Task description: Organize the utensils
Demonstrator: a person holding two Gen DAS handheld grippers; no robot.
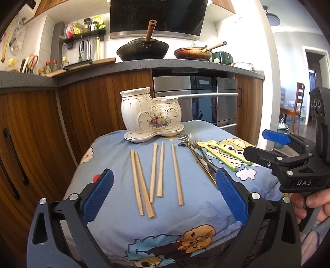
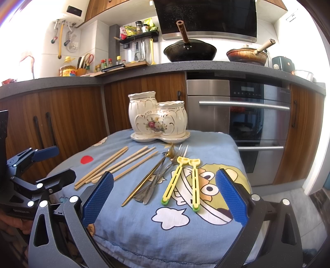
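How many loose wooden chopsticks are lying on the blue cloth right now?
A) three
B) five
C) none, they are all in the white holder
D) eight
B: five wooden chopsticks lie flat on the blue cloth in front of the white holder, none standing in it.

Premises: a domestic kitchen. Ahead of the jaws runs a grey speckled counter (image 2: 144, 69) over wood-grain cabinet doors (image 2: 68, 115). A black wok (image 2: 189, 51) and a worn frying pan (image 2: 246, 55) sit on it beneath a range hood (image 2: 206, 18). A stainless built-in oven (image 2: 239, 123) is set below. A wall shelf (image 2: 138, 37) up and to the left carries seasonings, with sauce bottles (image 2: 104, 64) beneath.
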